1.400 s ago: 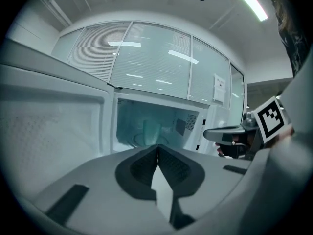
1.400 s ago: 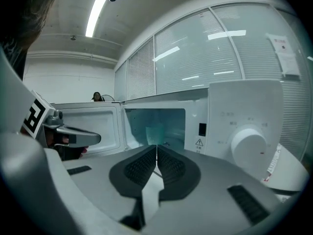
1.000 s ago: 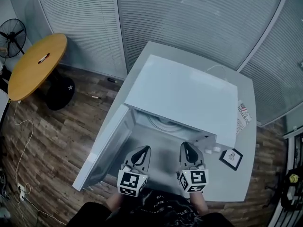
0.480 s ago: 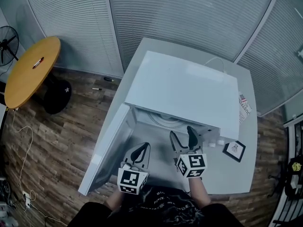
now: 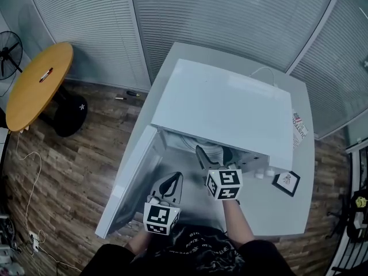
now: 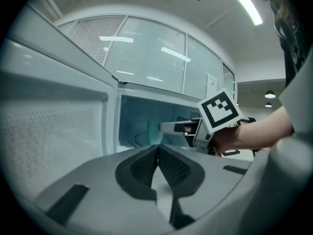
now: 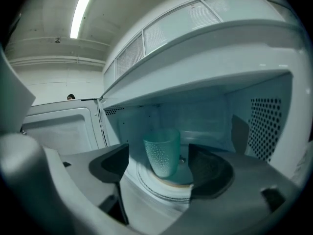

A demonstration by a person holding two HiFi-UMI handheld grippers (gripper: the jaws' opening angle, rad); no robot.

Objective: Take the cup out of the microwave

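Reaching into the microwave (image 5: 224, 111), right tool (image 5: 213, 154) has just been opening, nothing between, cup (image 7: 161, 151) ahead; left tool (image 5: 172, 183) clenched.

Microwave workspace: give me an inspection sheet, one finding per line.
Surface: pale grey table, bearing the microwave.
Job's things: white box microwave, door swung open; translucent green dimpled cup upright on the round turntable inside.
Clutter: black-framed card and printed leaflet near the table's right edge.
Grippers: left tongs shut, empty, outside the cavity; right tongs open, have just been opening, reaching into the cavity, cup ahead between the jaws, pads not on it.
Cables: white cable behind the microwave; white cord on the floor.
Surroundings: round wooden table, black fan, slatted blinds, wood-plank floor.
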